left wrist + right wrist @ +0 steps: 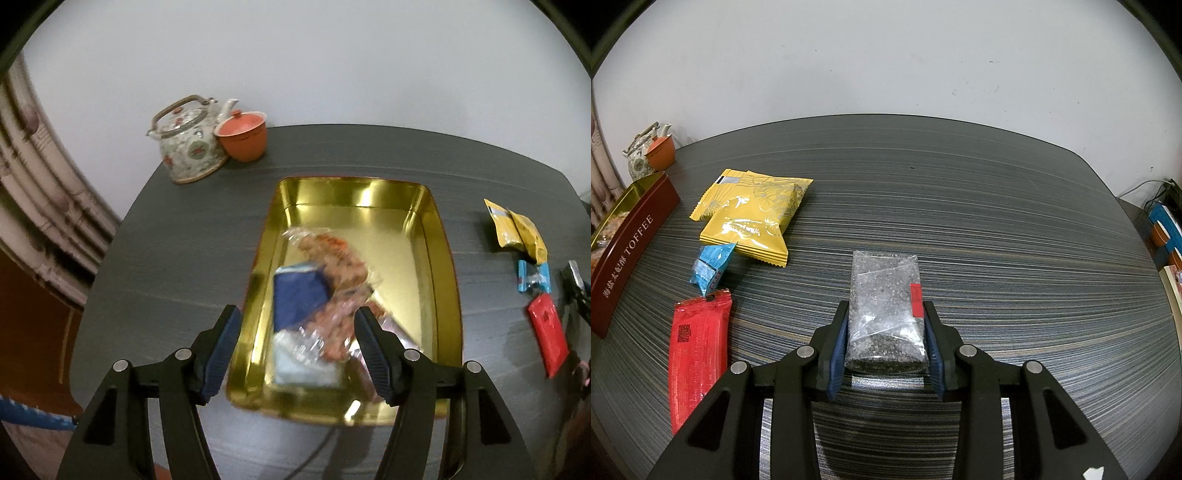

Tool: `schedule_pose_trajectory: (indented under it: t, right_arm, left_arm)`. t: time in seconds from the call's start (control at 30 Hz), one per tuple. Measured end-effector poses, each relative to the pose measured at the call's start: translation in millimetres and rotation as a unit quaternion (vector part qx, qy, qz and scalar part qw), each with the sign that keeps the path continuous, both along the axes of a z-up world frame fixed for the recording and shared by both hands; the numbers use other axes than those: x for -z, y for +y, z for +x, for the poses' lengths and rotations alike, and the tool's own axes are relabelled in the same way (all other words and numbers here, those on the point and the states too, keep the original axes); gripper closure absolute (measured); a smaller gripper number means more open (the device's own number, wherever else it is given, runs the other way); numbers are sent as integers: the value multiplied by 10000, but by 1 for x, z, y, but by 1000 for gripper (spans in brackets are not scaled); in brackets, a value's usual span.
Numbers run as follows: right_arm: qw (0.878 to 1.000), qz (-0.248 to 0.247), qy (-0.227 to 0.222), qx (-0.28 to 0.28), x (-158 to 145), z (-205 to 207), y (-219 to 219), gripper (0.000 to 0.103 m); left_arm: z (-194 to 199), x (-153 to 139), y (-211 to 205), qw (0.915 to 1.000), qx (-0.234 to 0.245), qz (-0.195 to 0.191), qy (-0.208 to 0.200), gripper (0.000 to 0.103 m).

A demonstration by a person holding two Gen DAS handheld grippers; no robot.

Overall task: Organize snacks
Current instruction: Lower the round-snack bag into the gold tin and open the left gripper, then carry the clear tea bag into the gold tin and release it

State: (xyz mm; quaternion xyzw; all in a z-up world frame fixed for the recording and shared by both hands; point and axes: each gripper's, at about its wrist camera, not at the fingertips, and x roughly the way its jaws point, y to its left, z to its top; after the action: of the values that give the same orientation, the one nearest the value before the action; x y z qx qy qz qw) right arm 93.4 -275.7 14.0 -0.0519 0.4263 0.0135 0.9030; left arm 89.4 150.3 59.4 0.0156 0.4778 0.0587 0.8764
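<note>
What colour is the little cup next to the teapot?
Orange-red cup, lid too; the left wrist view shows it best.

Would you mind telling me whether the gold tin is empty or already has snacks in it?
Partly filled. The gold tin holds a blue packet and clear-wrapped snacks at its near end; the far end is bare.

Blur: snack packets (317, 295) in my tin (436, 258) smeared, unreadable | Cut off: tin's near end, at right-wrist view's left edge | Too small: red packet (698, 354) print
</note>
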Motion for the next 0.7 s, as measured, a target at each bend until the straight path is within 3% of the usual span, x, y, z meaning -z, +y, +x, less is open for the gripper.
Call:
schedule_pose_trajectory:
  t: [0.37, 0.5, 0.7]
  right_arm:
    - [9999, -90, 129, 35, -2, 4, 3, 70]
    - [9994, -296, 151, 125, -5, 5, 10, 71]
    - [9996, -178, 19, 231, -27, 2, 22, 71]
  left_arm:
    - [-38, 11, 39, 9983, -589, -29, -37, 38]
    - [-41, 19, 51, 9969, -765, -156, -21, 30]
    - [-43, 19, 65, 9954, -925, -230, -45, 28]
